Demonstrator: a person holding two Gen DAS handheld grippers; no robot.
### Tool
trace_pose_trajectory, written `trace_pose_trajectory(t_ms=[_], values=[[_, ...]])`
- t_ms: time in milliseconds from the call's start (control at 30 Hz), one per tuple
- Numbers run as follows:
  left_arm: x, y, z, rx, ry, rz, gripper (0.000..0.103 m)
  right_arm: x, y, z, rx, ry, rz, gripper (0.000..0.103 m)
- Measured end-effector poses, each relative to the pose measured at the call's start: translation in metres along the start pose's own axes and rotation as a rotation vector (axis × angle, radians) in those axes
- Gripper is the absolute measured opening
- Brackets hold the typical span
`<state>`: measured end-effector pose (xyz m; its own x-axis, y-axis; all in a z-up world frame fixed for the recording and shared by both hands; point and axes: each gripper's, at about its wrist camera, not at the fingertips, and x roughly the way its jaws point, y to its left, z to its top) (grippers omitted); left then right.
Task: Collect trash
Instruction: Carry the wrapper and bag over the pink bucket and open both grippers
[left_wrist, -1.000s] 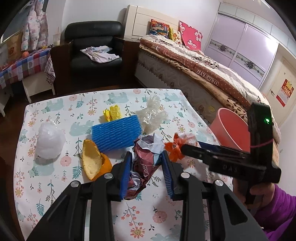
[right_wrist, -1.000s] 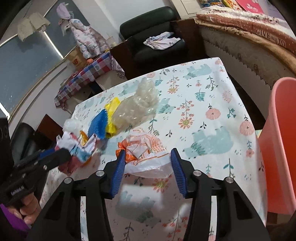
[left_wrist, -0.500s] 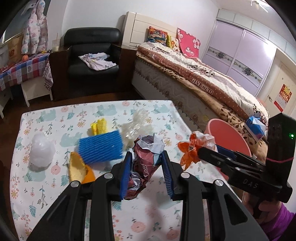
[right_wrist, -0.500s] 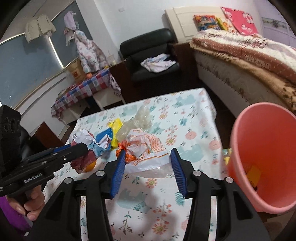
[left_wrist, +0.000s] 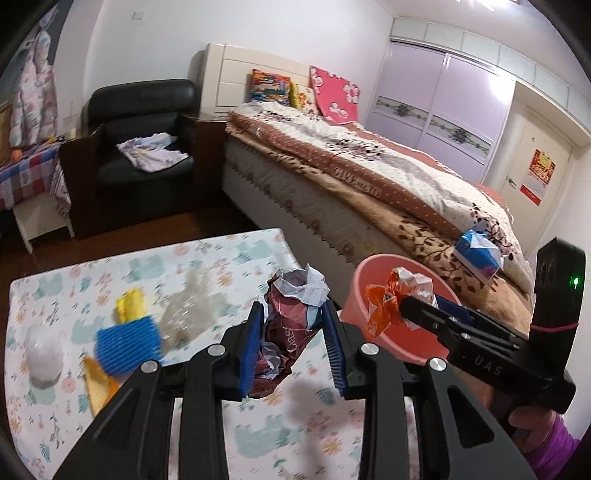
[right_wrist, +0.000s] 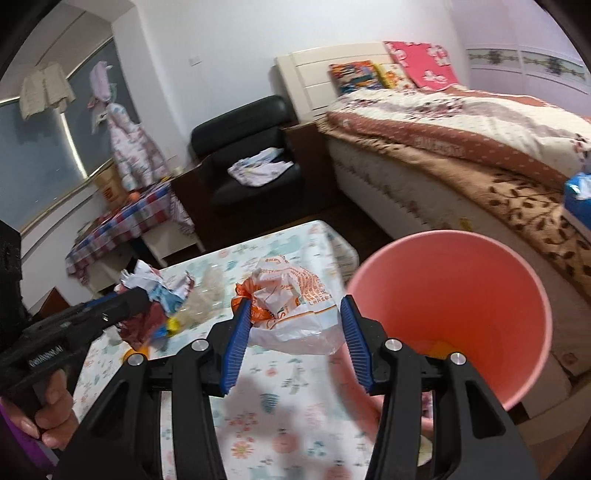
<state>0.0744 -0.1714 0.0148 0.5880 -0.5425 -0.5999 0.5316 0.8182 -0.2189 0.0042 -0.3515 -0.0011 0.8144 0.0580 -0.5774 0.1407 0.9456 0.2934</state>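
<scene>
Table (left_wrist: 207, 435) under a floral, animal-print cloth. Lying on it in the left wrist view: white plastic wad (left_wrist: 43, 360) near left edge; blue foam net sleeve (left_wrist: 129, 341) right of it; orange peel (left_wrist: 98, 384) nearer, partly under the sleeve; yellow scrap (left_wrist: 129, 304) farther; clear crumpled plastic (left_wrist: 194, 314) right of the sleeve. All blurred.

The bin (right_wrist: 461, 266) stands off the desk's (left_wrist: 258, 435) right edge, the bed (left_wrist: 369, 177) behind it, the armchair (left_wrist: 144, 147) beyond the desk.
</scene>
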Motion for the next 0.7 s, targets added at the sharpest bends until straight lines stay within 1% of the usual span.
trace_pose_trajectory(t_ms=[200,467,700], values=[[0.015,-0.027,0.009,0.031,-0.002,-0.030,0.031,-0.010,-0.029,-0.001,0.045,-0.019,-0.069,0.050],[0.044,-0.064,0.016,0.076,0.025,-0.076,0.031,-0.014,-0.064,-0.008,0.118,-0.020,-0.139,0.050],[0.073,-0.090,0.016,0.082,0.077,-0.120,0.032,-0.014,-0.082,-0.015,0.141,-0.011,-0.177,0.050]])
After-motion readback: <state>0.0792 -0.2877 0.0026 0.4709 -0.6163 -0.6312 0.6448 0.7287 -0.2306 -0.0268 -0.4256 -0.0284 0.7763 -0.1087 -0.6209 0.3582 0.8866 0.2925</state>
